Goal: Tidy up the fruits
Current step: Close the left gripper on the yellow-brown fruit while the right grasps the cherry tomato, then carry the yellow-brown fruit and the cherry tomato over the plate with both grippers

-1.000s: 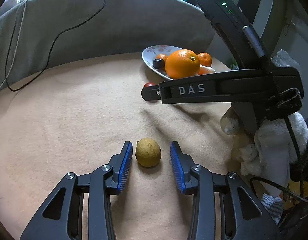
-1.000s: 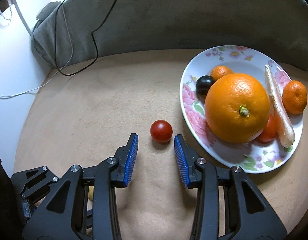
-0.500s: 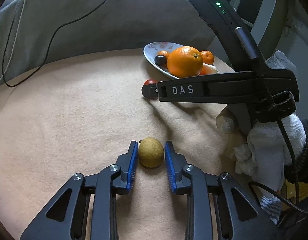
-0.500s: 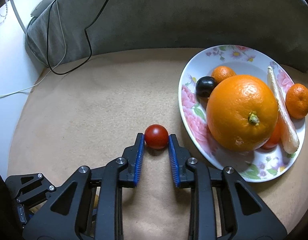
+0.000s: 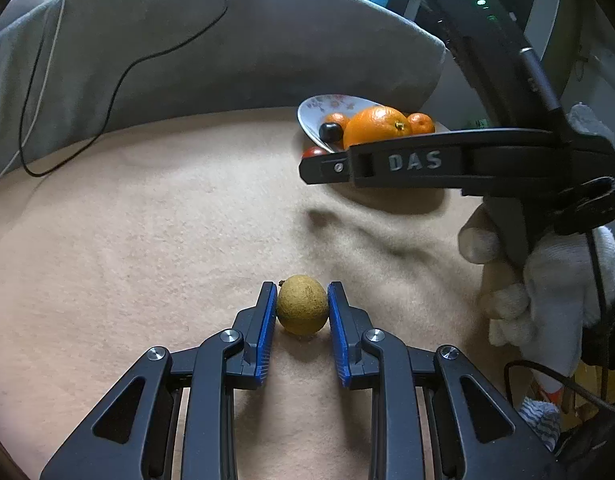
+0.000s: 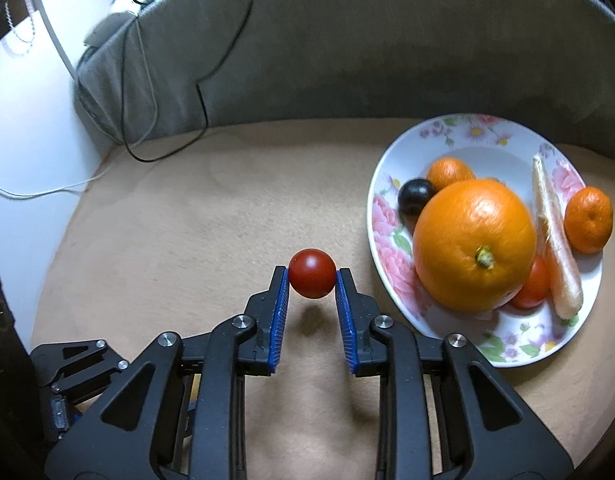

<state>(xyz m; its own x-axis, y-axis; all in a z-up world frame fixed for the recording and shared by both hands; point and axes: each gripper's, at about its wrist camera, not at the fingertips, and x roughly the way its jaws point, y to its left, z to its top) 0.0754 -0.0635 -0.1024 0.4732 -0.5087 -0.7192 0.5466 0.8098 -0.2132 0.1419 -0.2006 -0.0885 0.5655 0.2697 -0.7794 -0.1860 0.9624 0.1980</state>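
My left gripper [image 5: 302,302] is shut on a small yellow-brown fruit [image 5: 302,305] low over the beige mat. My right gripper [image 6: 312,280] is shut on a red cherry tomato [image 6: 311,279] and holds it above the mat, its shadow below. The flowered plate [image 6: 473,136] stands to the right with a big orange [image 6: 473,244], two tangerines, a dark plum [image 6: 415,196], a carrot [image 6: 555,236] and another tomato. In the left wrist view the right gripper's body [image 5: 427,162] crosses in front of the plate [image 5: 315,110].
A grey cushioned backrest [image 6: 387,48] curves behind the mat. Black and white cables [image 6: 147,80] hang over it at the left. A gloved hand [image 5: 547,280] holds the right gripper at the right edge of the left wrist view.
Both grippers closed from open onto their fruits. The right gripper has lifted the tomato off the mat. The left gripper holds the yellow-brown fruit.
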